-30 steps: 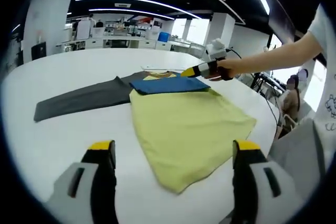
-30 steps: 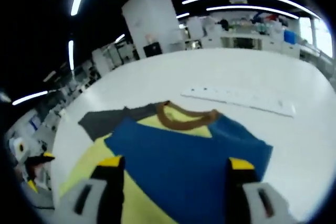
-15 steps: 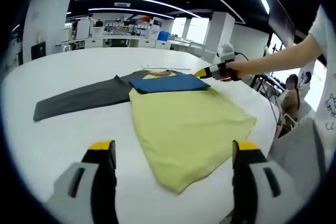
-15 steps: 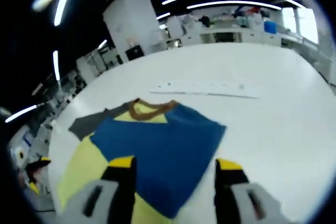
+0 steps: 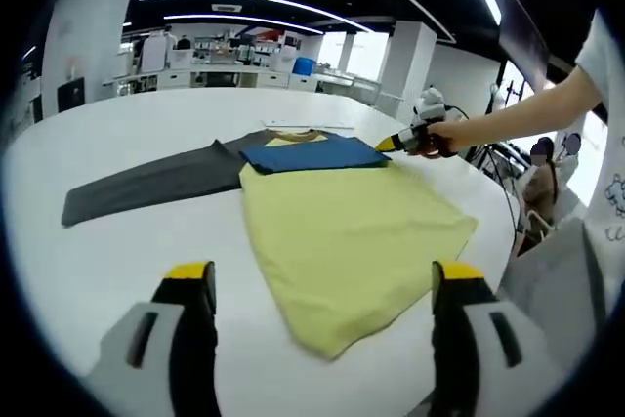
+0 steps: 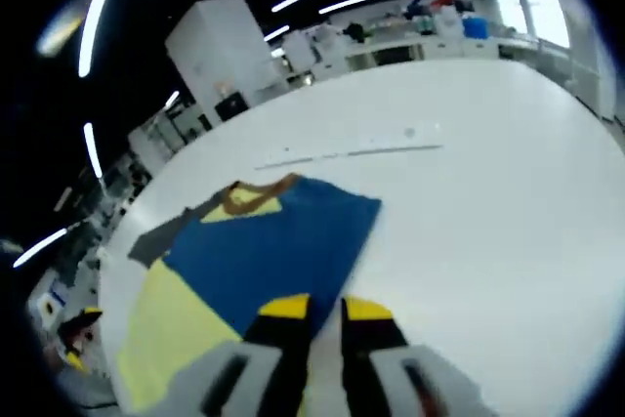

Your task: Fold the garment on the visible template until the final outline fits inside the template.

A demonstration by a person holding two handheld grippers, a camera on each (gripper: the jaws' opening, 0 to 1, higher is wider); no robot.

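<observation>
The left gripper [image 5: 322,290] hung spread and empty; the right gripper [image 6: 314,312] looked nearly clenched by the shirt [image 5: 347,227], holding nothing I could see. A missed hem would drag the blue sleeve [image 6: 273,251] askew.

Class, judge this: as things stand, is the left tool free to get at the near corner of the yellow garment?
Probably yes. The left tool is open, its jaws framing the yellow garment, whose near corner lies flat on bare white table with nothing in between.

shirt [image 5: 347,241]: yellow, with a blue folded part and brown neck
template [image 5: 146,183]: dark grey
desk [image 5: 117,134]: white
fingers [image 5: 190,275]: yellow tips
</observation>
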